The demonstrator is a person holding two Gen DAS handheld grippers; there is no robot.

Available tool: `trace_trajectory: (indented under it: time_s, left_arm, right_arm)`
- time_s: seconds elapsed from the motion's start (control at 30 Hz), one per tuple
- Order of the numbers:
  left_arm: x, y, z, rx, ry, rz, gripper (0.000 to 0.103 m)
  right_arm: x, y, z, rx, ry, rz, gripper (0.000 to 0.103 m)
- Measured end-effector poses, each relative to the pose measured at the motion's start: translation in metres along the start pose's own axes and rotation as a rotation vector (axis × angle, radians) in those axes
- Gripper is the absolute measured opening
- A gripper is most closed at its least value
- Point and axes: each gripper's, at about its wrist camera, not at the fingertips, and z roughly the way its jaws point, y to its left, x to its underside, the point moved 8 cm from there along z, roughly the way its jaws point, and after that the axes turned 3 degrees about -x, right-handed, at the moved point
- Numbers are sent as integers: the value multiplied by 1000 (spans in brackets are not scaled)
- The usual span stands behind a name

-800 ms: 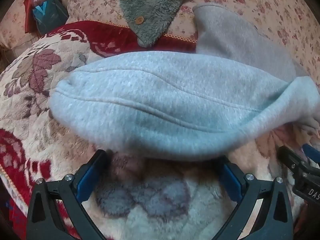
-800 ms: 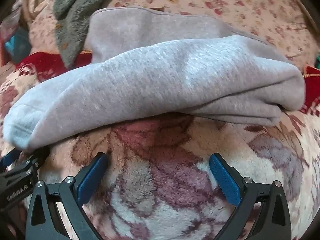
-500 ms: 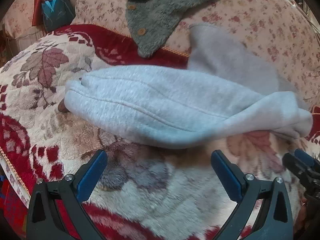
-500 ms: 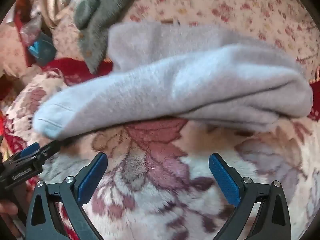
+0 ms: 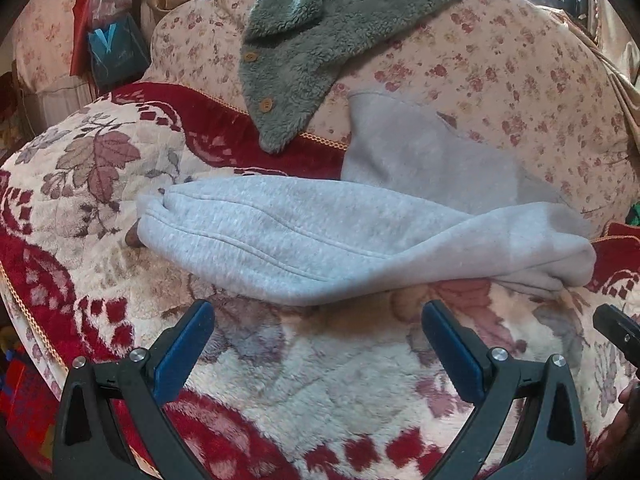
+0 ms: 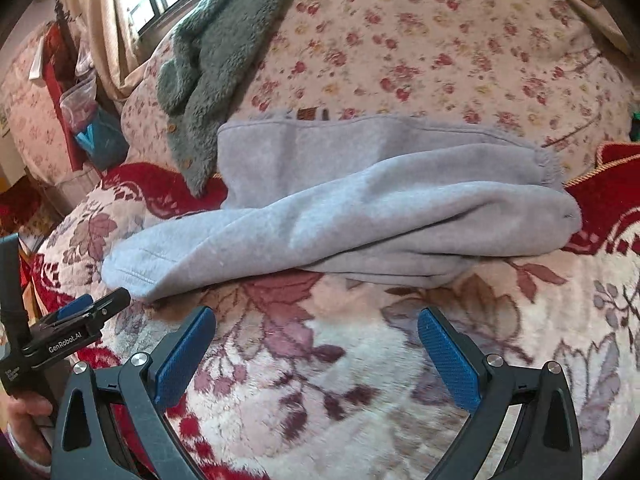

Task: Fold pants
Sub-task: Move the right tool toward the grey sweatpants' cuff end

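Observation:
The light grey fleece pants (image 5: 320, 240) lie folded over on themselves on a floral red-and-cream blanket (image 5: 320, 380), with a flat layer reaching back against the cushion. In the right wrist view the pants (image 6: 360, 208) span the middle. My left gripper (image 5: 318, 344) is open and empty, just short of the pants' near edge. My right gripper (image 6: 316, 344) is open and empty, also short of the near edge. The left gripper shows at the lower left of the right wrist view (image 6: 80, 320).
A grey-green fuzzy buttoned garment (image 5: 320, 40) drapes over the floral cushion (image 5: 500, 80) behind the pants. A blue bag (image 5: 116, 56) and clutter stand at the far left. The blanket's edge drops off at the left (image 5: 24, 312).
Both grippers have pulled back and up from the pants, which now look smaller and farther. The pants lie still where they were let go.

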Motion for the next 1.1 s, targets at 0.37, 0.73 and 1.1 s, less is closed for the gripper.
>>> trace_trajectory:
  time_s: [0.37, 0.73, 1.1]
  left_arm:
    - [7, 19, 1, -40, 39, -50, 103]
    - [8, -4, 14, -10, 84, -15, 103]
    - [10, -2, 40, -18, 130, -42, 103]
  right_arm:
    - [-12, -22, -6, 9, -78, -15, 103]
    - [-47, -82, 3, 58, -56, 78, 103]
    - [-115, -139, 56, 47, 56, 179, 103]
